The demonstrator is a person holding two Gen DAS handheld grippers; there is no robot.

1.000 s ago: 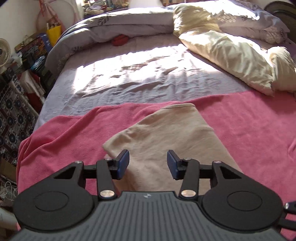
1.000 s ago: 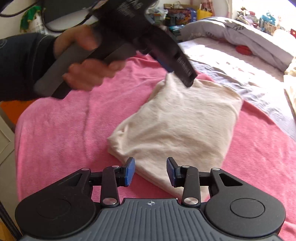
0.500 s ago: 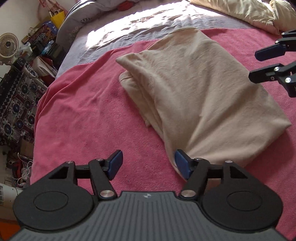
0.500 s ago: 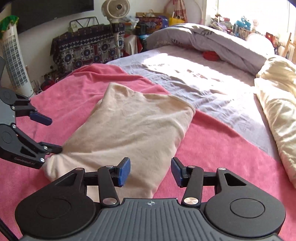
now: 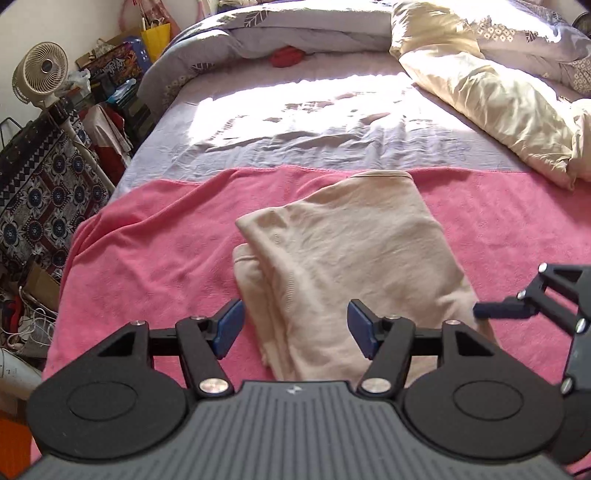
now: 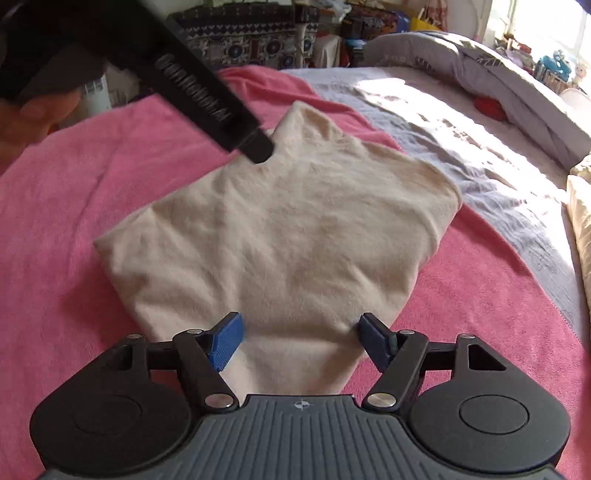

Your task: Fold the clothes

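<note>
Folded beige garment (image 5: 354,258) lay on pink blanket (image 5: 155,251); left hand-held gripper (image 5: 295,326) and right hand-held gripper (image 6: 301,339) both gaped wide, empty.

Folded garment (image 5: 354,266) lies on towel (image 5: 155,258), centre of left wrist view. Towel spreads over near part of bed; sheet (image 5: 314,122) beyond it at 12 o'clock. Rumpled quilt (image 5: 491,92) on sheet at 2 o'clock. Duvet (image 5: 266,33) bunched along far edge, 12 o'clock; small object (image 5: 287,57) lies just before it. Fan (image 5: 40,72) at 10 o'clock, off the bed, above patterned cloth (image 5: 37,192) at 9 o'clock. Left gripper (image 5: 295,328) straddles garment's near edge; right gripper (image 5: 491,310) at 3 o'clock, beside garment.
</note>
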